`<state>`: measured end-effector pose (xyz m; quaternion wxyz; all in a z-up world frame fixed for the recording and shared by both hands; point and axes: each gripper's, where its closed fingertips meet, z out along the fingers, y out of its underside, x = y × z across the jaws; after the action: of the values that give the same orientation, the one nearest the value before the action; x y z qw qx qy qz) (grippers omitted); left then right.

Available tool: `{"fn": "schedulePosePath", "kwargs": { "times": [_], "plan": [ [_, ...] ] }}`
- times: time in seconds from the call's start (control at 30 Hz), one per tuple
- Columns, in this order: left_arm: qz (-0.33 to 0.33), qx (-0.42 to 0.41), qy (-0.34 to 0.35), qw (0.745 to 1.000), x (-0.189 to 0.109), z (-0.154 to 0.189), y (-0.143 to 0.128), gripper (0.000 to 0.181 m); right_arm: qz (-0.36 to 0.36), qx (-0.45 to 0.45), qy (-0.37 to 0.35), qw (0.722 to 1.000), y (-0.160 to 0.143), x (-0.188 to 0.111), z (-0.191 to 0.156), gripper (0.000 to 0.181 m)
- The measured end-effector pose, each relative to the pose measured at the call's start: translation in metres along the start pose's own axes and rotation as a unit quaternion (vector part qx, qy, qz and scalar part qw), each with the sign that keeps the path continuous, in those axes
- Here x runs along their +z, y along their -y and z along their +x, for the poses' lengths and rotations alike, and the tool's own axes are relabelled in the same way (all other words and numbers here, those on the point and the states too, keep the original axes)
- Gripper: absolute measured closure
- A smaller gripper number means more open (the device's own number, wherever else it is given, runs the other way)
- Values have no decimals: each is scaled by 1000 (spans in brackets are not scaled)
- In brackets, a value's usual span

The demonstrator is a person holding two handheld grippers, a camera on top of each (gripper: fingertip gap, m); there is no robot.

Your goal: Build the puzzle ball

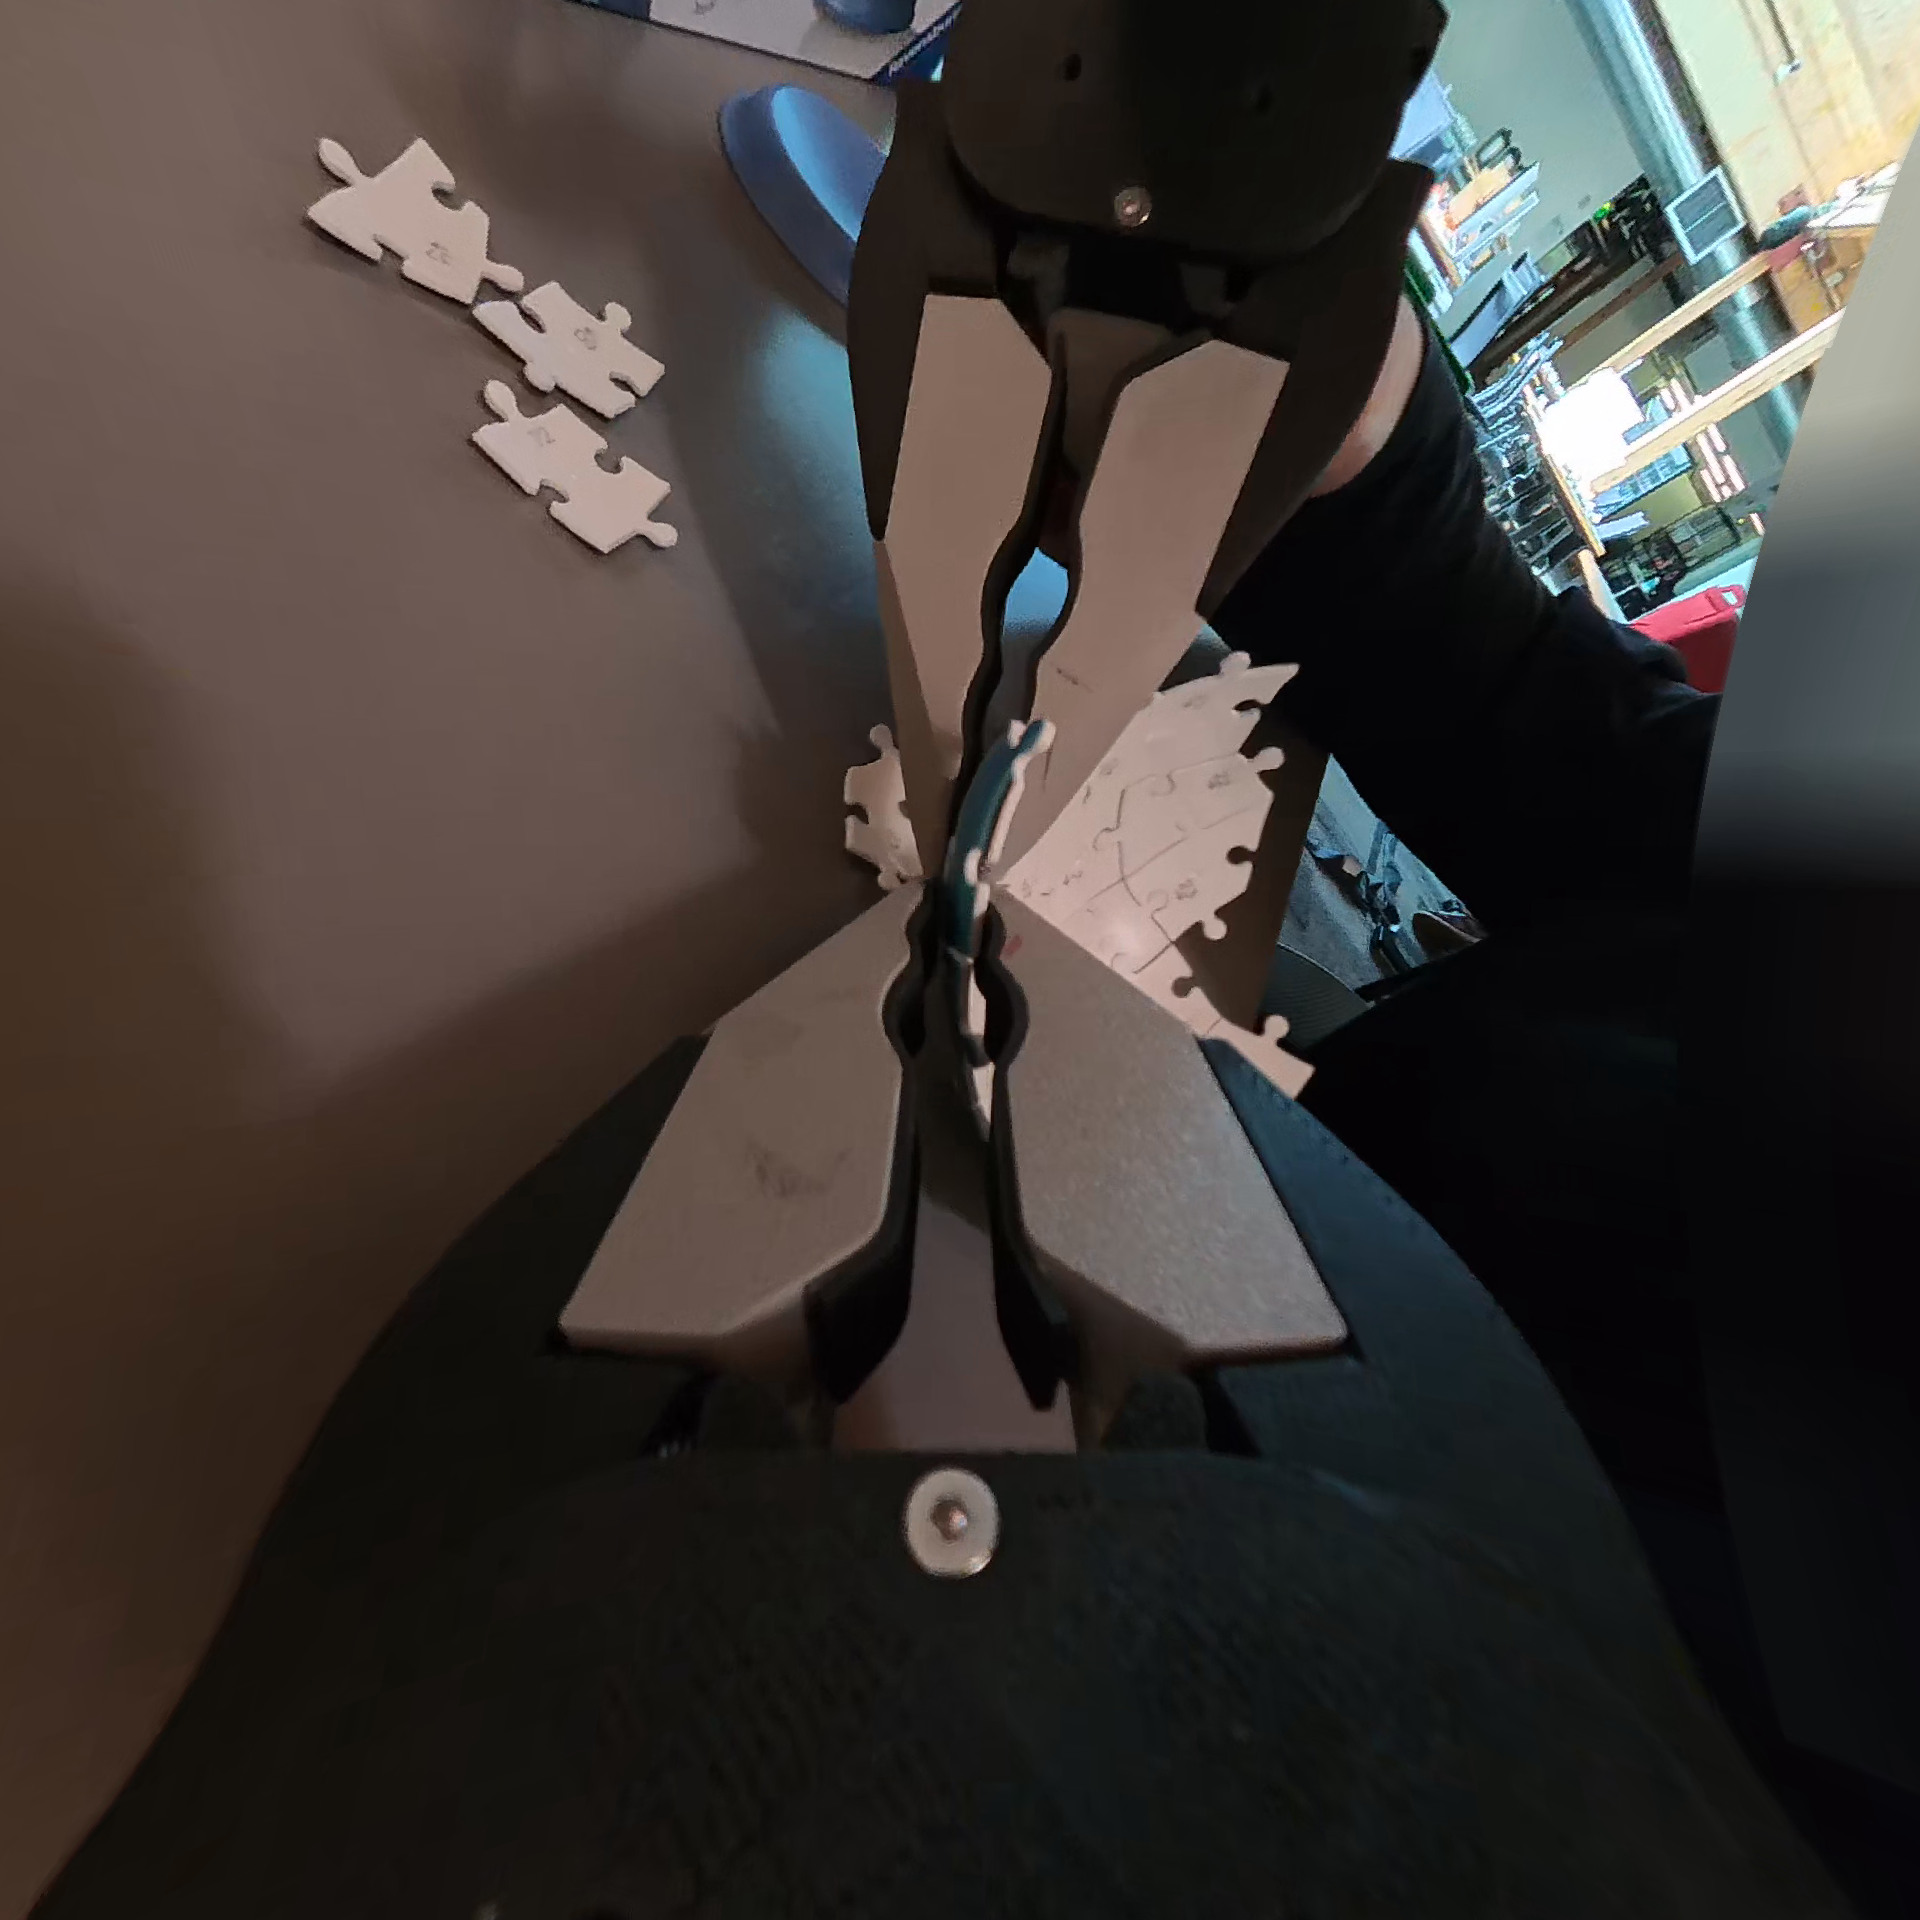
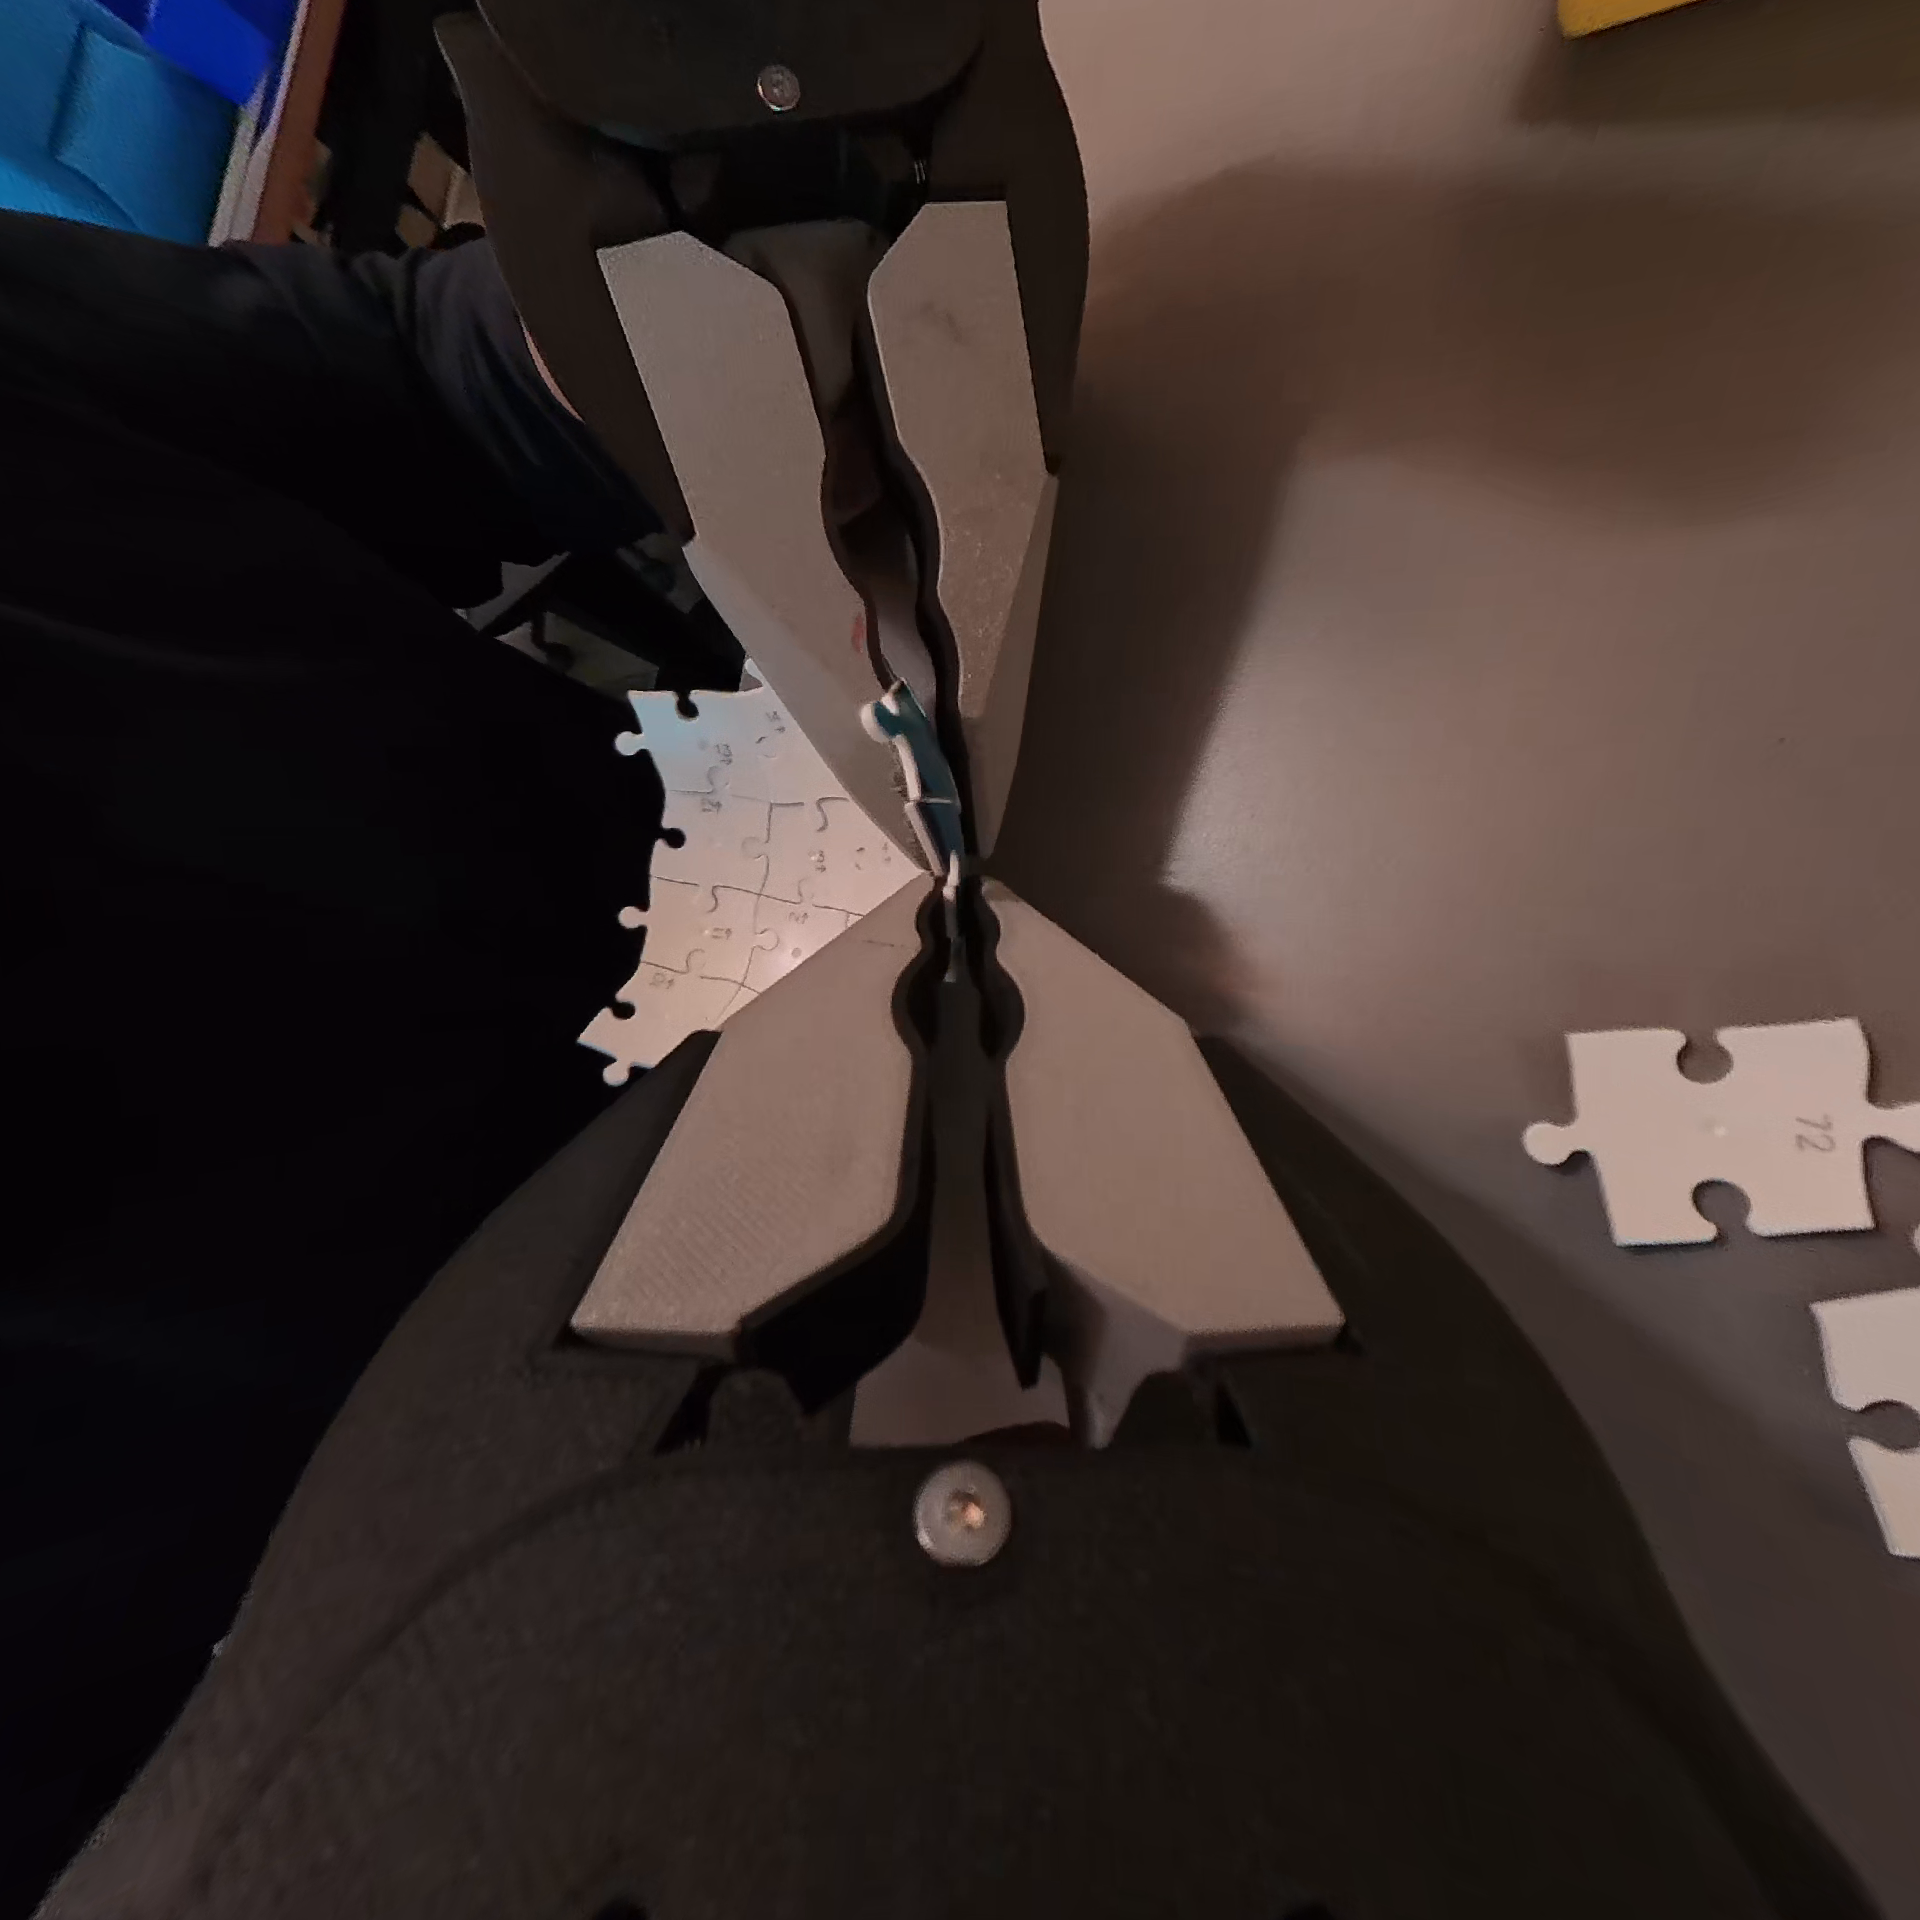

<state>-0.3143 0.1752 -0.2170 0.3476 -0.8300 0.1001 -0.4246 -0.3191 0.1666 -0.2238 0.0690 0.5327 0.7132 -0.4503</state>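
Two grippers, tip to tip, pinching one puzzle shell.
My left gripper and right gripper both clamp the shell's teal edge above the table; three loose pieces lie at ten o'clock.

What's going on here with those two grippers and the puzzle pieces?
A person is working two handheld grippers tip to tip above a grey table. The left gripper and the right gripper are each shut on the edge of a curved, partly built puzzle section, white side showing, with a teal edge between the fingers. Three loose white pieces lie on the table waiting. A blue stand sits farther back.
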Motion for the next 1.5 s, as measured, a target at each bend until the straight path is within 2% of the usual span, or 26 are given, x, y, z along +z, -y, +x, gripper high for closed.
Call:
{"fn": "schedulePosePath", "kwargs": {
  "times": [0.13, 0.27, 0.47, 0.67, 0.8, 0.93, 1.17, 1.3, 1.5],
  "plan": [
    [1, 24, 23, 999, -1, -3, 1, 181, 6, 15, -5, 1000, 4, -3, 2, 181],
    [-8, 34, 38, 999, 1, -4, -2, 181, 27, 25, -16, 999, 12, -26, 3, 172],
    [-7, 31, 42, 999, 1, -6, -2, 181, 43, -1, -101, 994, 19, -62, 15, 171],
    [6, 19, 37, 999, -2, -6, 1, 181, 19, -29, -190, 981, 17, -78, 29, 158],
    [9, 10, 32, 999, -6, -2, 1, 174, 11, -40, -218, 975, 17, -83, 29, 154],
    [14, 5, 40, 999, -13, -2, 4, 154, 22, -57, -242, 968, 23, -94, 29, 152],
    [52, 34, 66, 996, -43, 5, 26, 143, 45, -66, -281, 956, 30, -112, 30, 143],
    [69, 34, 79, 994, -58, -1, 33, 139, 46, -69, -295, 952, 31, -111, 28, 140],
    [109, 44, 60, 991, -71, 1, 62, 133, 34, -61, -339, 938, 17, -115, 33, 135]
  ]
}}
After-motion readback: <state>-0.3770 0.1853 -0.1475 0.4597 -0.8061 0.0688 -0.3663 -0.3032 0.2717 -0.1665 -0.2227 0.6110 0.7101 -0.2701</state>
